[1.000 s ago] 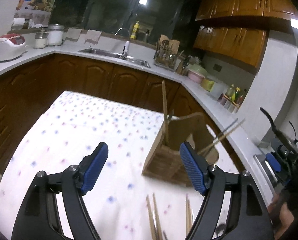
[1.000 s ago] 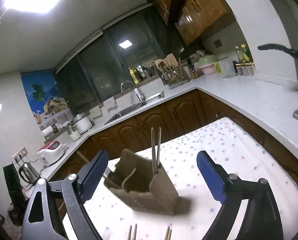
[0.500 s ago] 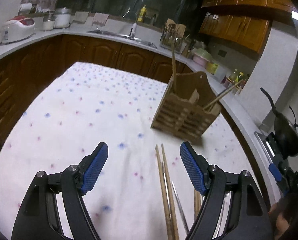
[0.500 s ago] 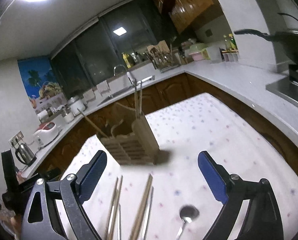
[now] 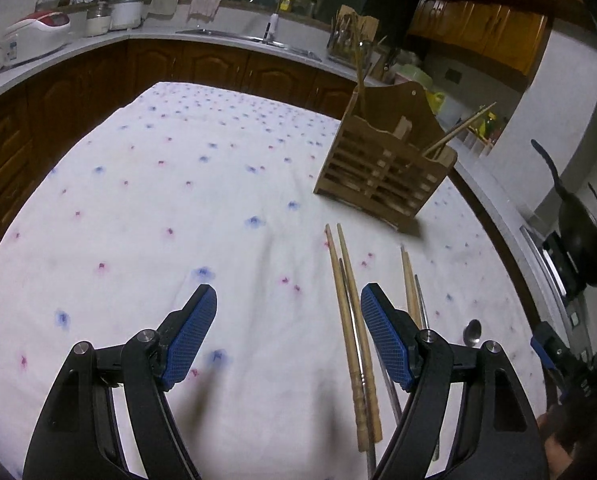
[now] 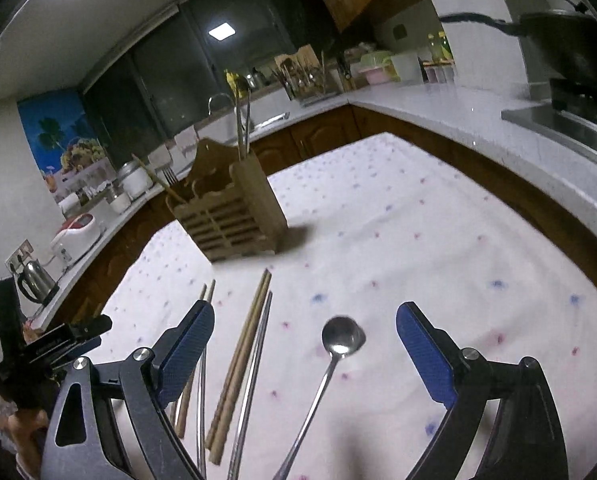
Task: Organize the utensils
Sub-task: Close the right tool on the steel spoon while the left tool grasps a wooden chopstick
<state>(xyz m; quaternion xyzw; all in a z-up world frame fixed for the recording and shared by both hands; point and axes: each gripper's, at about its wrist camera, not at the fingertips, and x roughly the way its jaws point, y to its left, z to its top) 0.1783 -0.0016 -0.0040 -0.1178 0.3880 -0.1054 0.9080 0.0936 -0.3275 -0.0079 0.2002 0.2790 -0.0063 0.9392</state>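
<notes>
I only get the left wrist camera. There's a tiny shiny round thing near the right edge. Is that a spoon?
Observer: Yes. The right wrist view shows the whole spoon, with a long thin handle, lying flat on the tablecloth.
Child: Is the other hand-held gripper grabbing it?
Observer: No. The right hand-held gripper is open, and the spoon's bowl sits in the gap, touching neither finger.
Child: Is anything hiding in the wooden holder?
Observer: Fork tines stick up at the left end of the wooden holder in that view.
</notes>
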